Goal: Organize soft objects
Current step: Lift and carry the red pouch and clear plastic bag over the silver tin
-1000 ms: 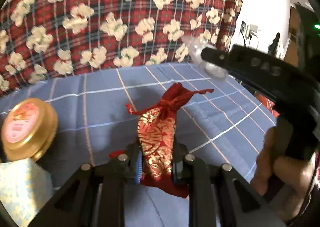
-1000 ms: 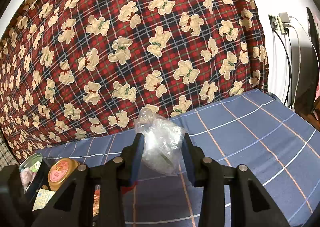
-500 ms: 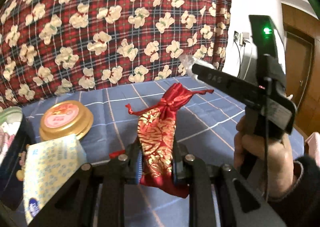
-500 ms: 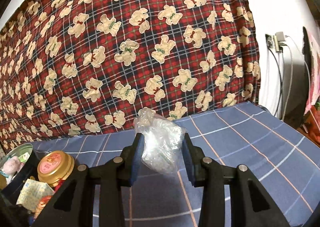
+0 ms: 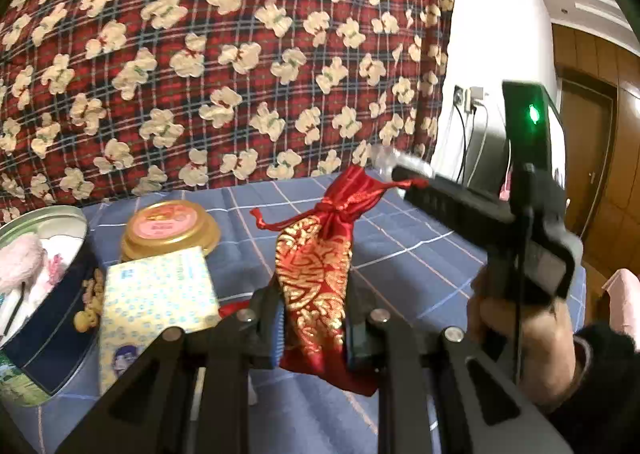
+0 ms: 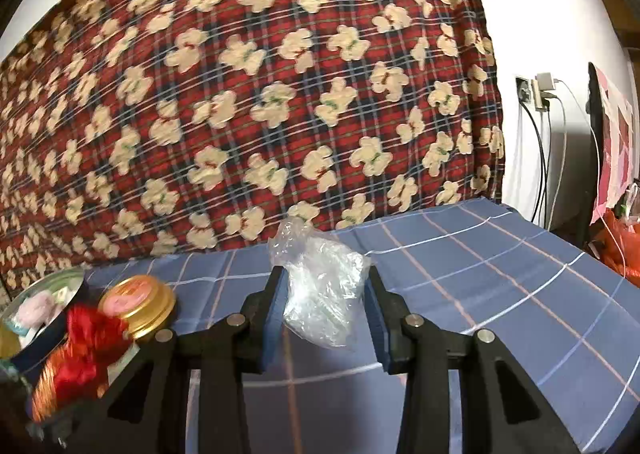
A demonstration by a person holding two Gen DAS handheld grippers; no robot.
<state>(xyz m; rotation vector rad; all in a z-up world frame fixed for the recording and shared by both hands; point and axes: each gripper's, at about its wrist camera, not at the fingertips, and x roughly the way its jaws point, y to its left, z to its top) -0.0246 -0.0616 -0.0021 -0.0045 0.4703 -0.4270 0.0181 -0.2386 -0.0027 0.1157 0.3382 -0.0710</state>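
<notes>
Red brocade pouch [image 5: 316, 286] with gold pattern sits pinched in the left tongs [image 5: 314, 328], jaws drawn in tight against its sides, its drawstring neck sticking up ahead of them over the bed [image 5: 400, 246] with its blue checked sheet. Over on the other side, the right tongs [image 6: 324, 312] are clamped on a crumpled clear plastic bag [image 6: 320, 286], pads pressing in from both flanks and the bag bulging out in front, held above the middle of the sheet. The left view catches those right tongs side-on, a person's hand [image 5: 520, 338] wrapped around the handle, dark sleeve at the wrist. Towards the left edge of the bed: a round tin [image 5: 44, 294] with pink fluffy things inside, a gold-lidded can [image 5: 170, 228] just behind, and a pale patterned tissue pack [image 5: 156, 302] leaning in front of the can. A red plaid blanket with cream bears [image 6: 260, 94] hangs behind the bed's far edge. Cables run from a wall socket [image 6: 538, 92] at right.
</notes>
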